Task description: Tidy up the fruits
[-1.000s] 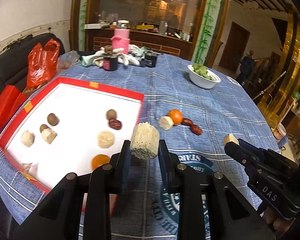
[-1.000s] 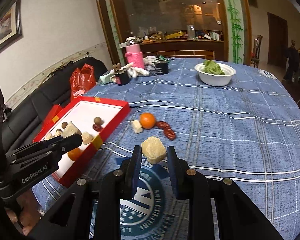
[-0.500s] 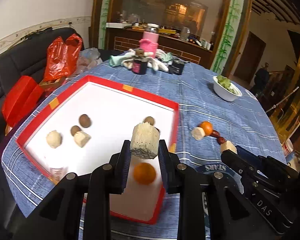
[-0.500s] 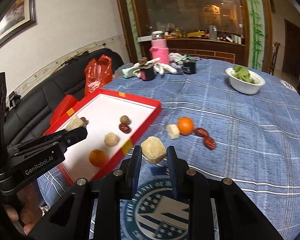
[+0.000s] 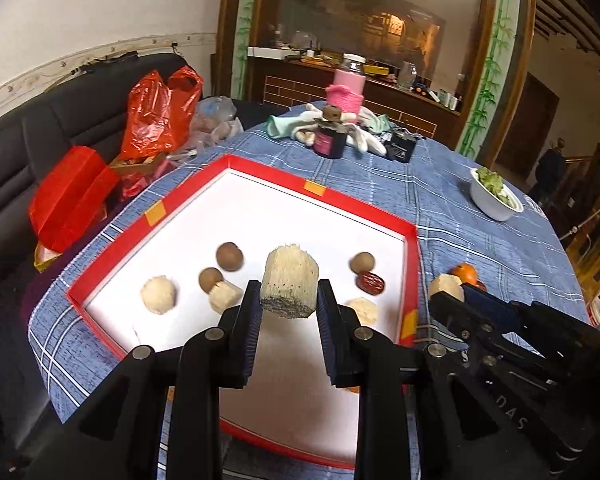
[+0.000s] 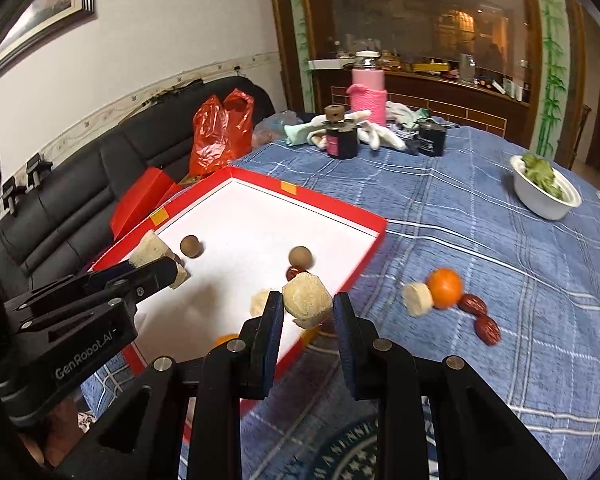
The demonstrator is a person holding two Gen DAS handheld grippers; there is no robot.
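My left gripper [image 5: 289,305] is shut on a pale fibrous sugarcane chunk [image 5: 289,285] and holds it above the white floor of the red-rimmed tray [image 5: 312,196]. My right gripper [image 6: 306,308] is shut on a second pale chunk [image 6: 306,299], held over the tray's near right rim [image 6: 364,256]. In the tray lie brown round fruits [image 5: 229,256], a red date [image 5: 371,282] and more pale chunks [image 5: 158,300]. On the cloth outside lie an orange [image 6: 444,288], a pale chunk [image 6: 418,305] and two red dates [image 6: 480,316].
A white bowl of greens [image 6: 546,192] stands at the far right. Dark jars [image 6: 342,138], a pink bottle [image 6: 368,92] and white gloves sit at the back. Red plastic bags [image 5: 156,120] lie on the black sofa left of the round table.
Both grippers have moved left with their chunks. The left one went from the tray's right rim to over its middle; the right one went from the open cloth to the tray's rim.
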